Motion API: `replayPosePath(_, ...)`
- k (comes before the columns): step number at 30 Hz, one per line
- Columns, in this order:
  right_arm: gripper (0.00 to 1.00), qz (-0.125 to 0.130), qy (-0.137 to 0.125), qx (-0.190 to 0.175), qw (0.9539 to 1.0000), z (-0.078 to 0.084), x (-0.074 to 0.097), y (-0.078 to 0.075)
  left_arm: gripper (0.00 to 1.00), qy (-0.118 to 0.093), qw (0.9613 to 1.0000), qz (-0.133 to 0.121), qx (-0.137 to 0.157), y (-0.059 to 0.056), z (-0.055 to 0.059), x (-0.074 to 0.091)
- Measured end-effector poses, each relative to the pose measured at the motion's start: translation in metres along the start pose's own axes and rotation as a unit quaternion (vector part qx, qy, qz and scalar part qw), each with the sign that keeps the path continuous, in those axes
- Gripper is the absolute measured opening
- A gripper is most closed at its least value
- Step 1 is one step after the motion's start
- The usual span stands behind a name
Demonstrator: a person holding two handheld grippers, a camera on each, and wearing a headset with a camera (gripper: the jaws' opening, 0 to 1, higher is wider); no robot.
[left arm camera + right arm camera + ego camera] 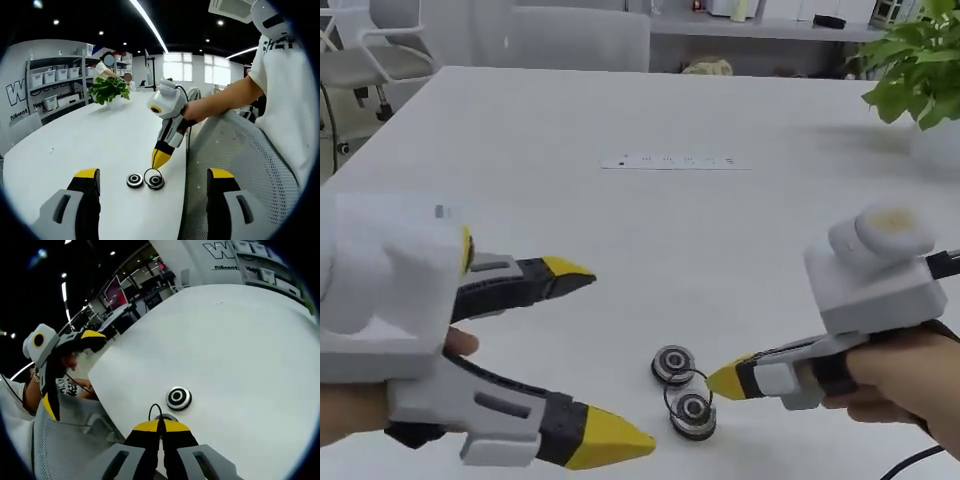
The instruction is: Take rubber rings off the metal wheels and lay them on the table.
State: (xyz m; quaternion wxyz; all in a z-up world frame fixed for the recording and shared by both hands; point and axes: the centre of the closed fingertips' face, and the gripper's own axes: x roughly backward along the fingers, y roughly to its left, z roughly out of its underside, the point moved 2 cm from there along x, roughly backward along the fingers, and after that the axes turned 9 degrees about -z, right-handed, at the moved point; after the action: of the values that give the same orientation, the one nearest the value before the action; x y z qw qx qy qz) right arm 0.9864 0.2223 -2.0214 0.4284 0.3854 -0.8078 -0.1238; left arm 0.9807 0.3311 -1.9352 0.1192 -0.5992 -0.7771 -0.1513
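Nearest, at 8 o'clock, your left gripper (595, 355) gapes wide. At 6 o'clock your right gripper (720, 382) pinches the rubber ring (154, 405), half-lifted off the near metal wheel (693, 413). It looks light, soft and stretchy. Brace that wheel's rim. The second wheel (673, 364) lies just beyond.

Your white bench (650, 110) runs long and pale ahead of you, with a socket strip (675, 161) set flush in its top. A leafy potted plant (915, 60) stands toward its far right side. Beyond the far edge you have a grey chair back (580, 38), a white office chair (390, 45) to the left and a low shelf (760, 25) along the wall. In the left gripper view, wall shelving (55, 75) carries white bins, bright windows (192, 67) close the far end, a light strip (147, 22) crosses the dark ceiling, and a mesh seat back (240, 160) sits just beside the bench edge.
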Motion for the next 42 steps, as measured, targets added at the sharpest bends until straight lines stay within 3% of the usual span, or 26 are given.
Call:
replayPosePath(5, 0.00, -0.013, -0.022, 0.003, 0.9997, -0.008, 0.001, 0.005, 0.90, -0.011, 0.9997, -0.019, 0.004, 0.002, 0.004, 0.013)
replayPosePath(10, 0.00, -0.030, -0.045, 0.017, 0.9984, -0.016, -0.001, 0.012, 0.90, 0.001, 0.9993, -0.034, 0.013, 0.003, 0.020, 0.020)
replayPosePath(18, 0.00, -0.051, -0.072, 0.048, 0.9949, -0.027, -0.007, 0.023, 0.91, 0.008, 0.9983, -0.043, 0.040, -0.002, 0.040, 0.020)
replayPosePath(27, 0.00, -0.048, -0.102, 0.087, 0.9898, -0.035, -0.014, 0.028, 0.91, 0.018, 0.9969, -0.041, 0.065, -0.012, 0.056, 0.015)
replayPosePath(34, 0.00, -0.046, -0.084, 0.095, 0.9909, -0.027, -0.023, 0.027, 0.90, 0.019, 0.9953, -0.048, 0.083, -0.011, 0.060, 0.016)
replayPosePath(42, 0.00, -0.048, -0.046, 0.117, 0.9909, -0.013, -0.032, 0.023, 0.88, 0.018, 0.9961, -0.041, 0.076, -0.016, 0.058, 0.012)
